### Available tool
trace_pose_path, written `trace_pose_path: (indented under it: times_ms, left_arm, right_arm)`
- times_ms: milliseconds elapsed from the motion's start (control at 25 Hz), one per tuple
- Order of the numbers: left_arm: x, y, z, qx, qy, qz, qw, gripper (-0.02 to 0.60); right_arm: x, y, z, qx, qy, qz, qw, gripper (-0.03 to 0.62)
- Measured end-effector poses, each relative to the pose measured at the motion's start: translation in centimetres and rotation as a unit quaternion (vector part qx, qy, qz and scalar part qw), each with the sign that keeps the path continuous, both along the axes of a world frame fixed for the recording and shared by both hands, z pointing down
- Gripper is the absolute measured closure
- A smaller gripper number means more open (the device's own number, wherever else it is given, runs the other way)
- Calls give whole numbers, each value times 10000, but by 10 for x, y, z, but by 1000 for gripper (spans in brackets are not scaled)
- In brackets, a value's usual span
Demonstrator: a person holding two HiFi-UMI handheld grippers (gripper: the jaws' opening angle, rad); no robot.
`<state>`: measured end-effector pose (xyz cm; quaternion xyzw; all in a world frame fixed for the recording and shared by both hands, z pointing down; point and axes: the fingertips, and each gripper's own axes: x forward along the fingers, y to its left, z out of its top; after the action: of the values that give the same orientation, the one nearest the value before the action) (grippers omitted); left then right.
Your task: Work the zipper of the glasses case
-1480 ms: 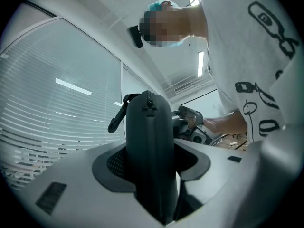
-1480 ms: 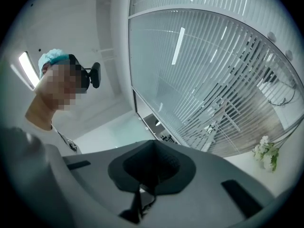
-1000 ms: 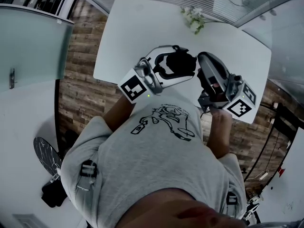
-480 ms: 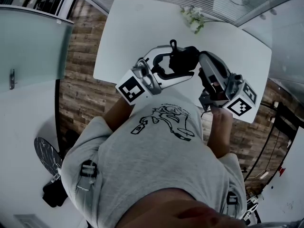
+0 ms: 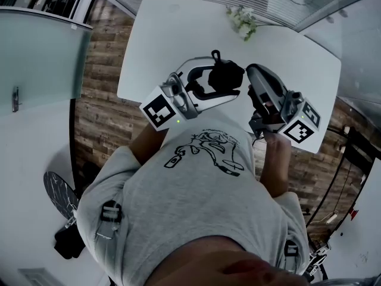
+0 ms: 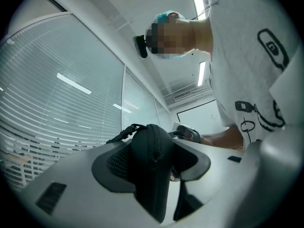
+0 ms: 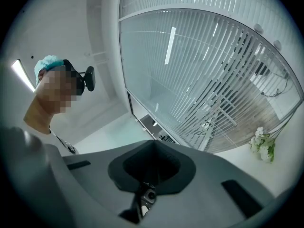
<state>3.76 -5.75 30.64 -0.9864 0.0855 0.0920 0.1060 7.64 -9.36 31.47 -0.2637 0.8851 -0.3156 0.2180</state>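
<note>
A black glasses case is clamped between the white jaws of my left gripper, which is shut on it above the white table. The case stands on edge, with its zipper seam facing the camera and a black loop at its far end. My right gripper comes in from the right, its tip against the case's right end. Its jaws are shut, with a small metal zipper pull nipped between them. The right gripper's tip shows just behind the case.
A small bunch of white flowers lies at the table's far side. Window blinds and glass panels run behind the table. Wood floor lies to the left of the table, and my grey shirt fills the near part of the view.
The left gripper has swung a little left and tilted, its marker cube dropping toward me. The case has turned so its loop sticks up. The right gripper has barely moved.
</note>
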Motion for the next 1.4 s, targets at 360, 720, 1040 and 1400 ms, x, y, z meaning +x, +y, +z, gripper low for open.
trace_pose_path:
  times_ms: [360, 720, 1040, 1400]
  left_arm:
    - [-2, -1, 0, 14, -52, 6, 10000, 344]
    - [0, 0, -4, 323, -255, -111, 9991, 342]
    - [5, 3, -6, 612, -329, -51, 9976, 342]
    - [12, 10, -7, 1136, -665, -19, 9913, 342]
  right_arm:
    - [-1, 1, 3, 41, 181, 24, 9998, 588]
    - [1, 1, 2, 58, 156, 141, 9998, 588]
    - [2, 1, 0, 9, -208, 98, 9997, 588]
    - [1, 2, 3, -132, -661, -144, 9976, 566]
